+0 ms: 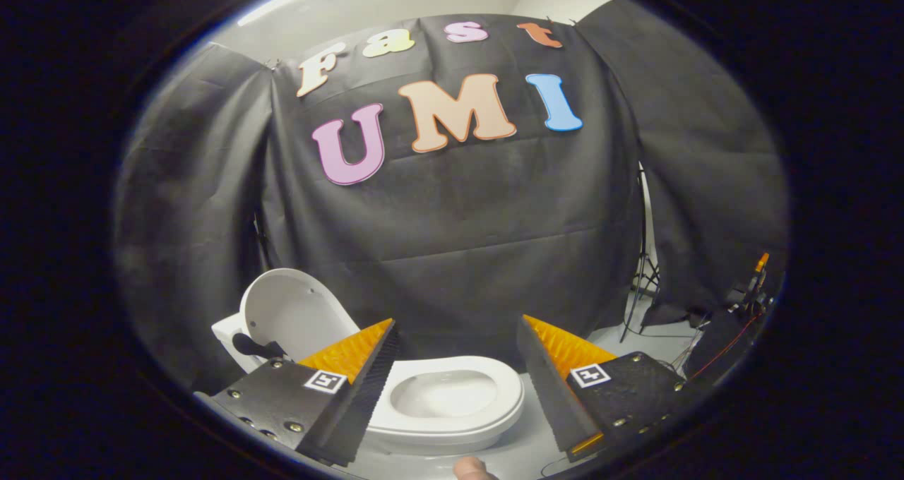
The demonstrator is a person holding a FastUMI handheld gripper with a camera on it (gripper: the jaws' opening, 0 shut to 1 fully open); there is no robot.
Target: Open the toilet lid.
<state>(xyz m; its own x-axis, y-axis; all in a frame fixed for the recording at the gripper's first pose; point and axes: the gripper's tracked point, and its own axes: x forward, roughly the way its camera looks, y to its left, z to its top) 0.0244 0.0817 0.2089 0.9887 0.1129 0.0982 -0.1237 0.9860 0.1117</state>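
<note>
the toilet lid (pixel 293 310) stands raised at the far left, leaning back behind the left finger, and the white seat (pixel 452 399) and bowl lie bare between the fingers. the gripper (pixel 459 360) hangs spread wide, holding nothing. a tripod (pixel 641 289) stands far right by the black cloth wall (pixel 452 240).

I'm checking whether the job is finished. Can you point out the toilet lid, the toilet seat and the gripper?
toilet lid (pixel 293 310): gripper view, inner face of the raised lid.
toilet seat (pixel 505 388): gripper view, right side of the seat's ring.
gripper (pixel 458 339): gripper view, open gap midway between its fingertips.
</note>
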